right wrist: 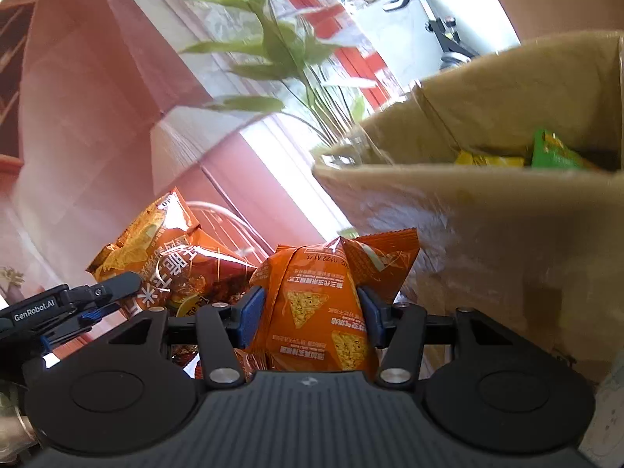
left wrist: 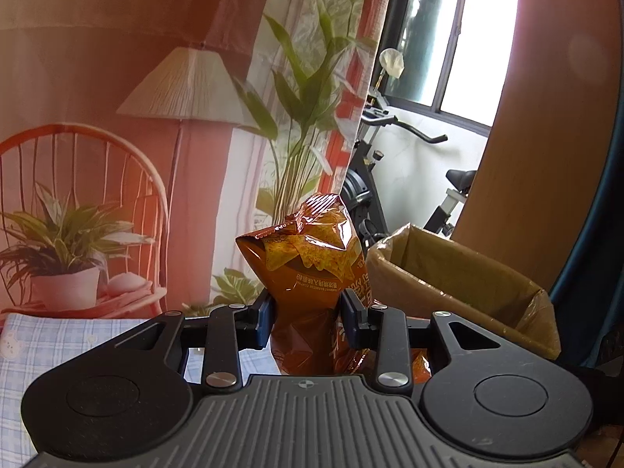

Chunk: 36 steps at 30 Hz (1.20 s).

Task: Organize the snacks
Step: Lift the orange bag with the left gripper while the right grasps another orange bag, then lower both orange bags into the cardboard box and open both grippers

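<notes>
My left gripper (left wrist: 308, 318) is shut on a dark orange chip bag (left wrist: 312, 257) and holds it upright above the table, just left of an open cardboard box (left wrist: 448, 269). My right gripper (right wrist: 308, 312) is shut on a bright orange snack pack (right wrist: 316, 292) with triangle chips printed on it, held low beside the box wall (right wrist: 487, 226). The dark orange chip bag (right wrist: 167, 257) and the left gripper (right wrist: 82, 308) show at the left of the right wrist view. A yellow pack (right wrist: 487, 160) and a green pack (right wrist: 557, 152) lie inside the box.
A blue checked cloth (left wrist: 78, 343) covers the table at the left. A printed backdrop with a lamp, chair and plants (left wrist: 163, 136) hangs behind. An exercise bike (left wrist: 390, 163) stands by the window. A tall brown panel (left wrist: 546, 136) rises to the right of the box.
</notes>
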{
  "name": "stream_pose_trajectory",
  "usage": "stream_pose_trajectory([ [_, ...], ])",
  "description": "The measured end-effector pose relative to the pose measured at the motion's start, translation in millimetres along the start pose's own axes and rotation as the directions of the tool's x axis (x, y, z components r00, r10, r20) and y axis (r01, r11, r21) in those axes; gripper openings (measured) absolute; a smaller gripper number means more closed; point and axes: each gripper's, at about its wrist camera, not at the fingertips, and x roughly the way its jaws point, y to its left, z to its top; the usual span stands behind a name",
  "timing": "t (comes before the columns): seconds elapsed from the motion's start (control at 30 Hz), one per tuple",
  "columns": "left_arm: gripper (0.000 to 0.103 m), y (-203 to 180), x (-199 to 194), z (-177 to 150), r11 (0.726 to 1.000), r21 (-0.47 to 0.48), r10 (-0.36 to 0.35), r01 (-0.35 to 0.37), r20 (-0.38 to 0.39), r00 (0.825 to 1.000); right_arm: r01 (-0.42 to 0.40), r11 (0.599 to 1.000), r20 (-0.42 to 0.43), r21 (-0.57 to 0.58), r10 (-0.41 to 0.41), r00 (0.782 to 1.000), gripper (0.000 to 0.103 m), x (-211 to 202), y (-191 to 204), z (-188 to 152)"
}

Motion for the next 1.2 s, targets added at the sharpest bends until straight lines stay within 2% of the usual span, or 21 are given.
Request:
stream_pose_trajectory([
  [0.2,0.038,-19,-8,16,0.999,0.014,-0.044,0.043,0.040,0.998,-0.048,0.999,0.081,-0.021,0.050,0.995,0.055,-19,9,26],
  [0.33,0.038,-39,0,26,0.995,0.031,-0.094,0.093,0.055,0.994,-0.044,0.998,0.155,-0.035,0.048,0.987,0.055,-36,3,52],
  [0.43,0.038,-56,12,35,0.990,0.036,-0.137,0.135,0.058,0.989,0.000,0.998,0.213,-0.057,0.013,0.977,0.055,-47,-8,71],
  [0.6,0.038,-92,47,45,0.976,0.058,-0.213,0.211,0.036,0.976,0.124,0.989,0.294,-0.078,-0.096,0.951,0.055,-56,-38,95],
  [0.73,0.038,-126,88,48,0.965,0.072,-0.250,0.251,-0.025,0.968,0.235,0.965,0.314,-0.117,-0.189,0.930,0.055,-56,-59,104],
  [0.83,0.038,-142,120,50,0.960,0.054,-0.271,0.275,-0.071,0.960,0.316,0.931,0.318,-0.180,-0.249,0.915,0.055,-49,-68,107],
  [0.97,0.038,-159,159,52,0.962,0.075,-0.251,0.261,-0.118,0.961,0.395,0.880,0.301,-0.264,-0.313,0.901,0.055,-33,-74,100],
  [1.2,0.037,-163,217,56,0.966,0.123,-0.199,0.227,-0.208,0.958,0.426,0.845,0.248,-0.323,-0.358,0.900,0.054,-10,-82,87],
])
